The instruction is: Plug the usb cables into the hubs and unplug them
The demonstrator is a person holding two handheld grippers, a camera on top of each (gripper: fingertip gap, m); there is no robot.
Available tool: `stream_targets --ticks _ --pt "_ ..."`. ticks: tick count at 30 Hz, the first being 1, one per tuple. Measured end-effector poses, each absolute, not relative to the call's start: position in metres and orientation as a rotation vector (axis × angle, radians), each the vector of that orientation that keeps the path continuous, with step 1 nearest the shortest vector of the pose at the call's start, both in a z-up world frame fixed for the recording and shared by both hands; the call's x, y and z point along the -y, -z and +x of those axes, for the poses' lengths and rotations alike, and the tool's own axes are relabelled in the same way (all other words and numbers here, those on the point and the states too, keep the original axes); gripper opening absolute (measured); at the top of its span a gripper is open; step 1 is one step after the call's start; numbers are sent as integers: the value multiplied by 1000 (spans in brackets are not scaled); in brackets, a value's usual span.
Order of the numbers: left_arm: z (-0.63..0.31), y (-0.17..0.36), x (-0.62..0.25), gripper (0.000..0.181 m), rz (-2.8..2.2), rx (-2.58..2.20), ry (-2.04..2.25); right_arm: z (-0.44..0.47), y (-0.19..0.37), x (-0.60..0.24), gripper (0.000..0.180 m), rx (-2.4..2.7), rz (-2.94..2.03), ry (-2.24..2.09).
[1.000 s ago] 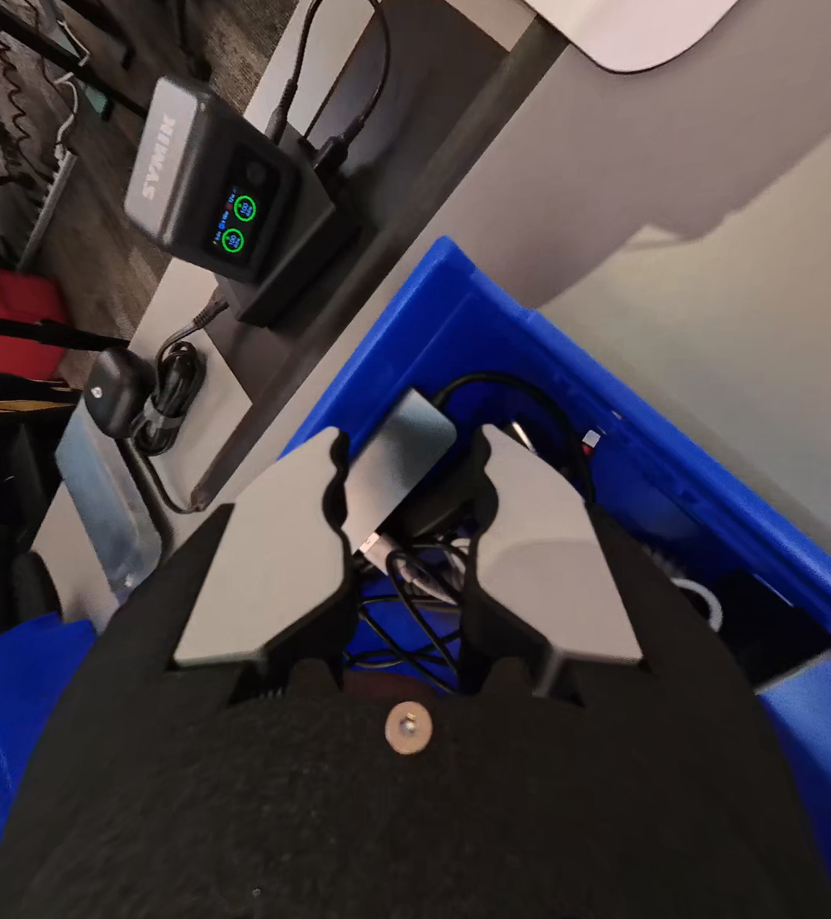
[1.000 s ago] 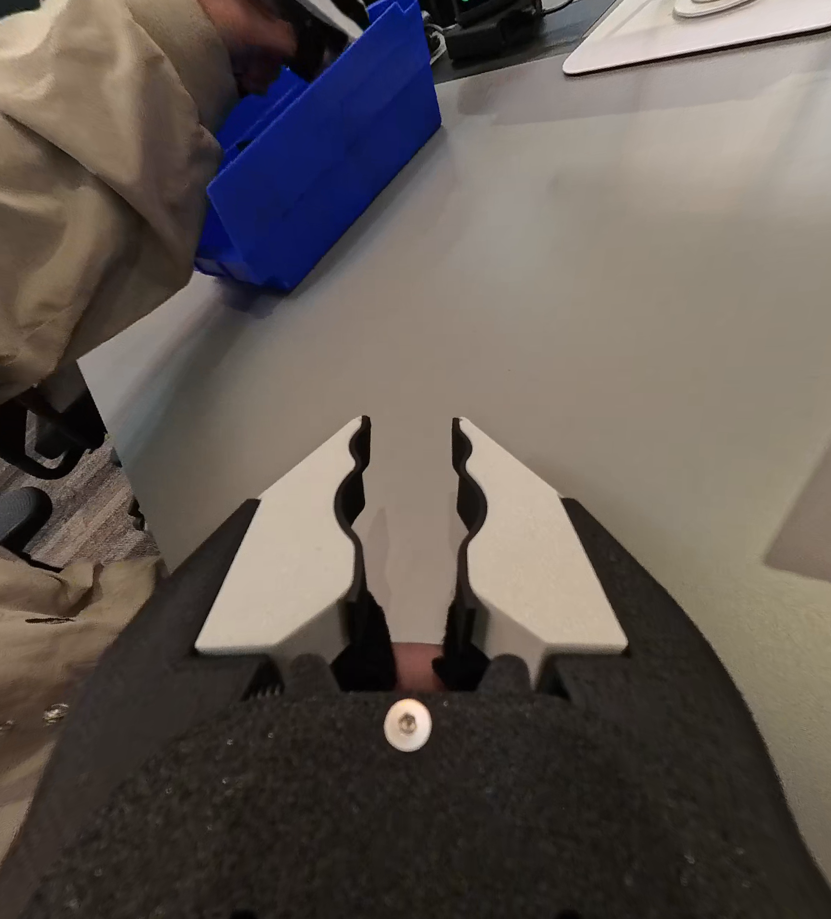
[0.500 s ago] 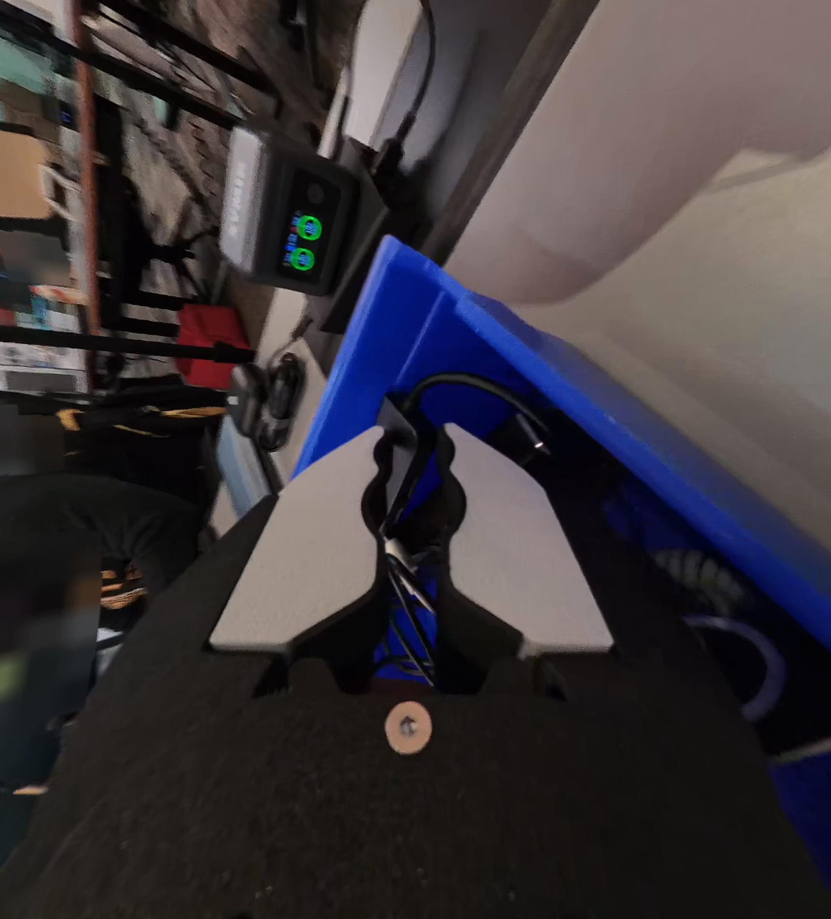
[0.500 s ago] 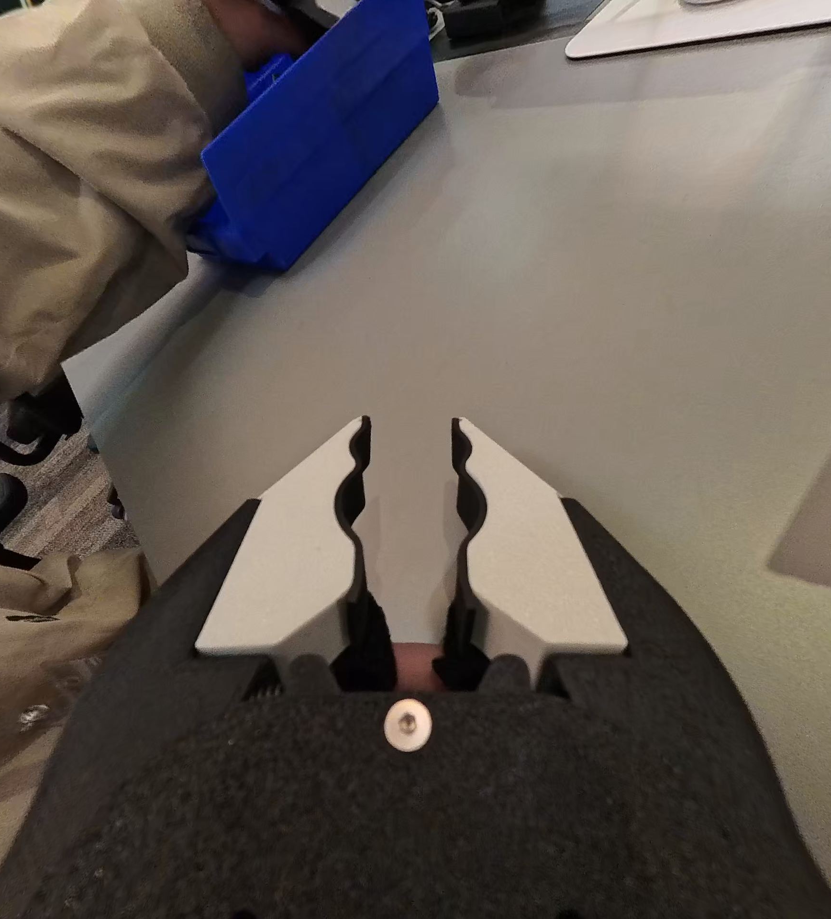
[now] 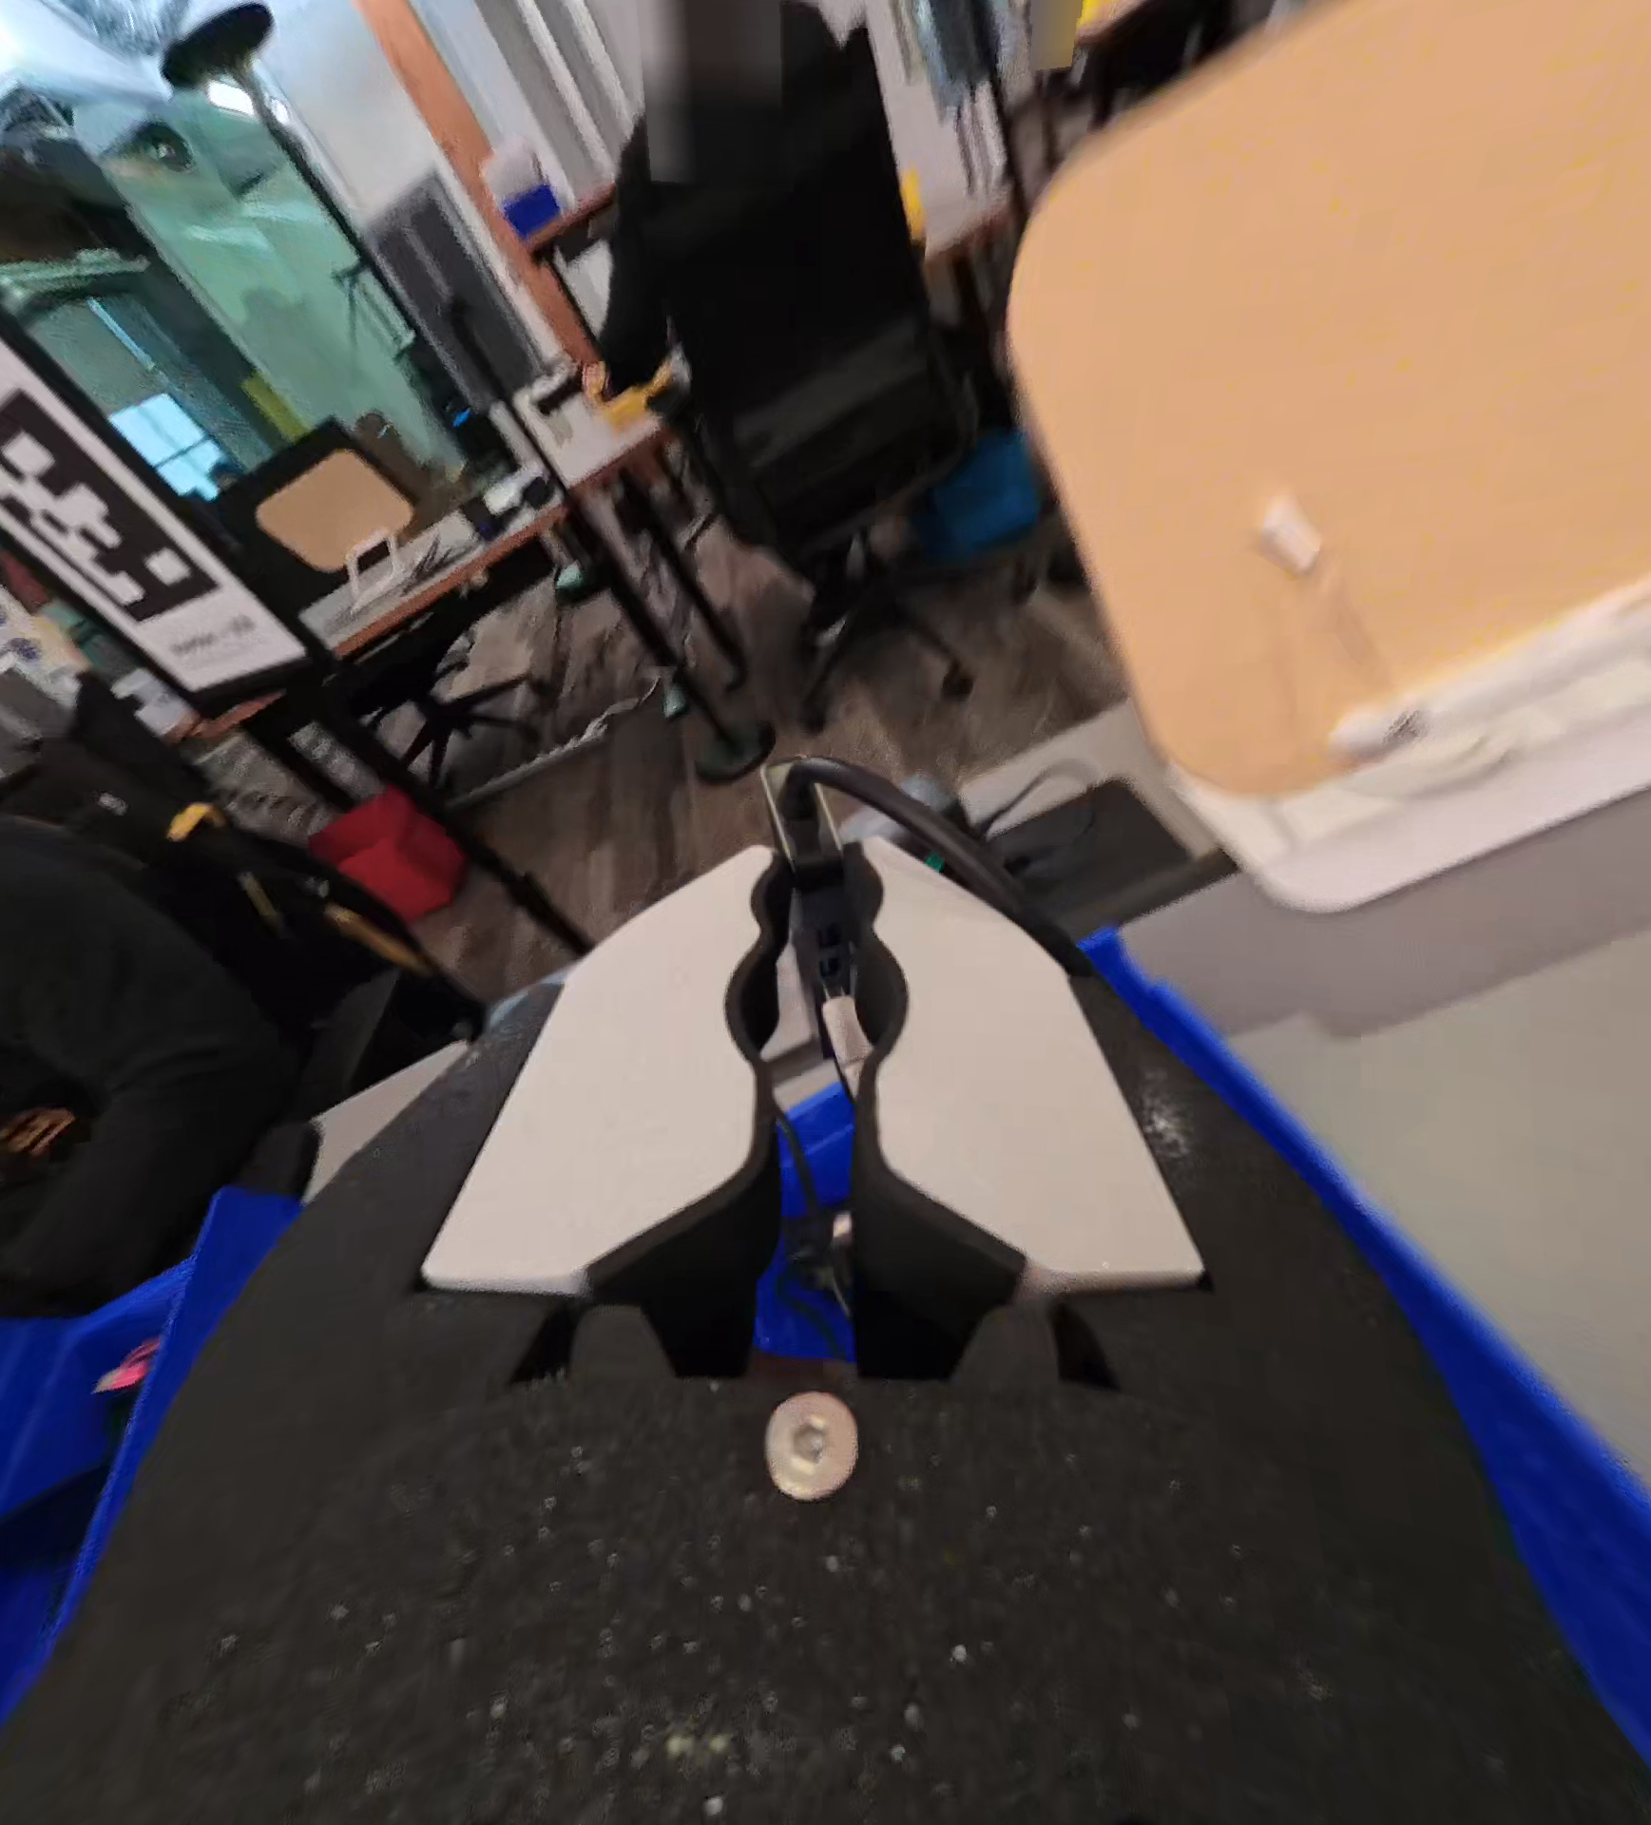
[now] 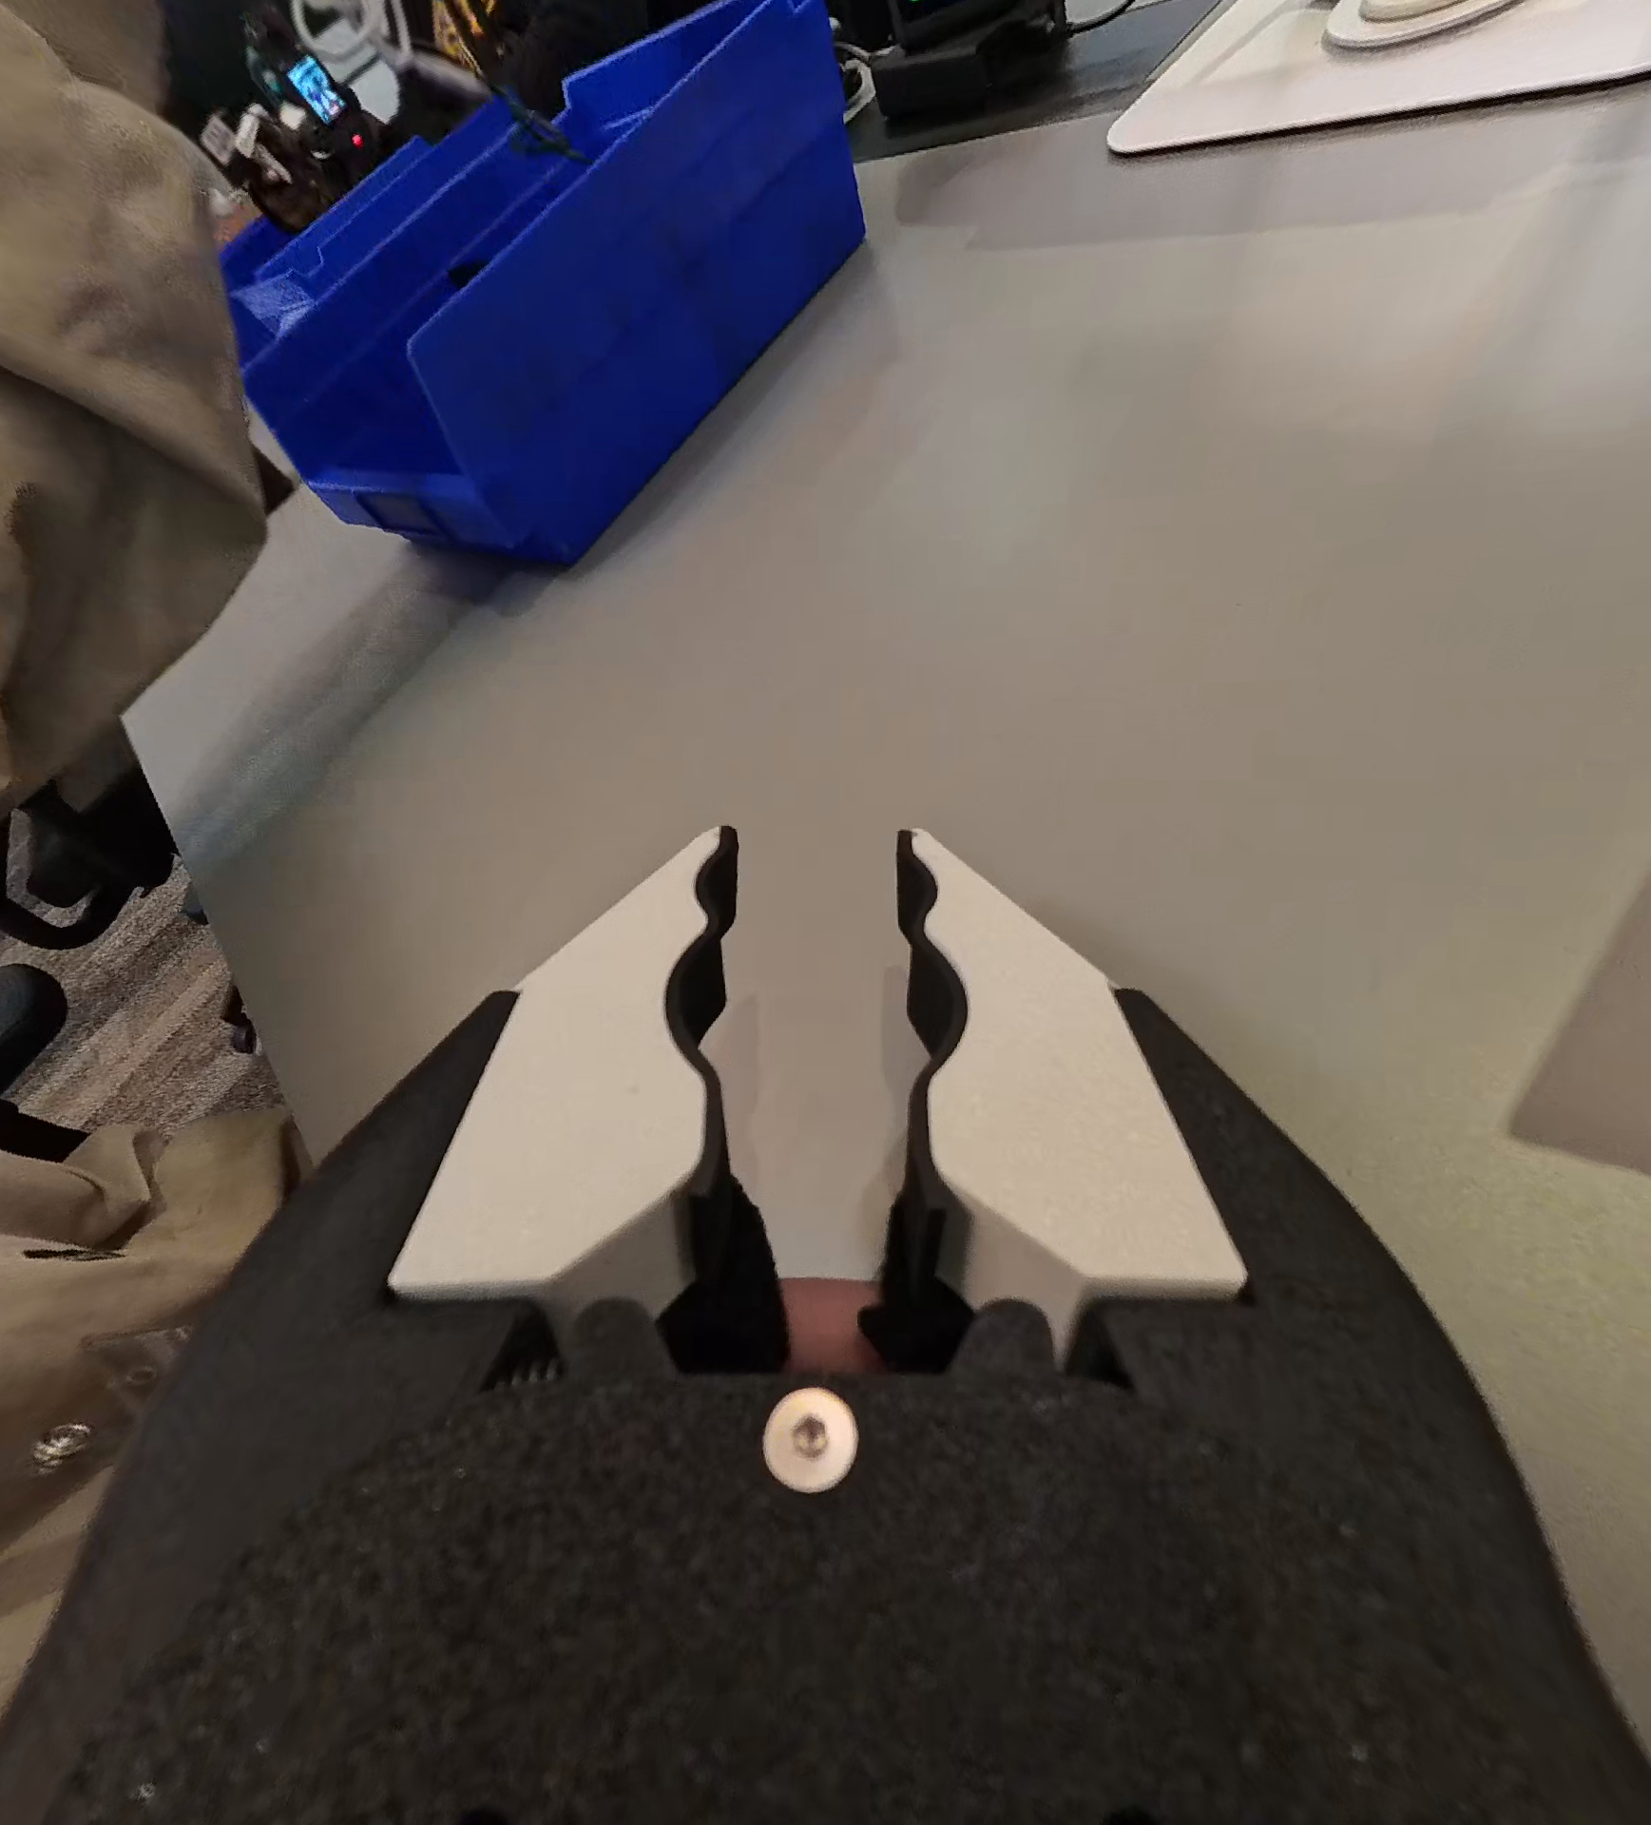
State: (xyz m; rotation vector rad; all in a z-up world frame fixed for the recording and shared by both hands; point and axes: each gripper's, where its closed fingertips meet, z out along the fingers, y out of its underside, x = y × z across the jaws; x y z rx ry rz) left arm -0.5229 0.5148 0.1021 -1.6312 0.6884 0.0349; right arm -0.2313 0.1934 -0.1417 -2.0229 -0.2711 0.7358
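Observation:
My left gripper [image 5: 816,859] is shut on a thin grey usb hub [image 5: 775,805], held edge-on and lifted above the blue bin [image 5: 1394,1284]. A black cable [image 5: 959,859] leaves the hub's far end and curves down to the right into the bin. A white plug [image 5: 846,1032] hangs between the fingers, with thin black cables below it. My right gripper [image 6: 816,839] is open and empty, low over the grey table [image 6: 1196,593]. The blue bin also shows at the far left of the right wrist view [image 6: 604,296]; its contents are hidden there.
A beige sleeve [image 6: 61,395] fills the left side beside the table edge. A white flat base [image 6: 1394,69] and a dark power unit [image 6: 959,30] sit at the table's far side. A tan board [image 5: 1394,346] stands ahead right. A person in black [image 5: 61,988] sits left. Spacing between my two grippers at the tips: around 50 centimetres.
My left gripper closed on the hub inside the bin, then lifted it out and tilted upward, so the room now shows. The right gripper stayed open and barely moved.

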Motion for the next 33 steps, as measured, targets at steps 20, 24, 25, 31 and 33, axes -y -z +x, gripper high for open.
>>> stream_targets --ticks 20,24,25,31,33 --pt "-254 -122 -292 10 -1351 -1297 544 -248 -63 -296 46 500 -1553 -527" --pt "-226 -93 -276 11 -1358 -1342 540 -221 -54 -307 46 418 -1522 -284" --pt "-220 -87 -269 10 -1362 -1359 576 -213 -52 -308 46 392 -1510 -231" --pt "-201 -61 -254 11 -1385 -1407 639 -207 -30 -304 32 403 -1543 -294" --pt "-210 -69 -258 24 -1374 -1315 699 -197 -25 -307 31 291 -1554 -425"
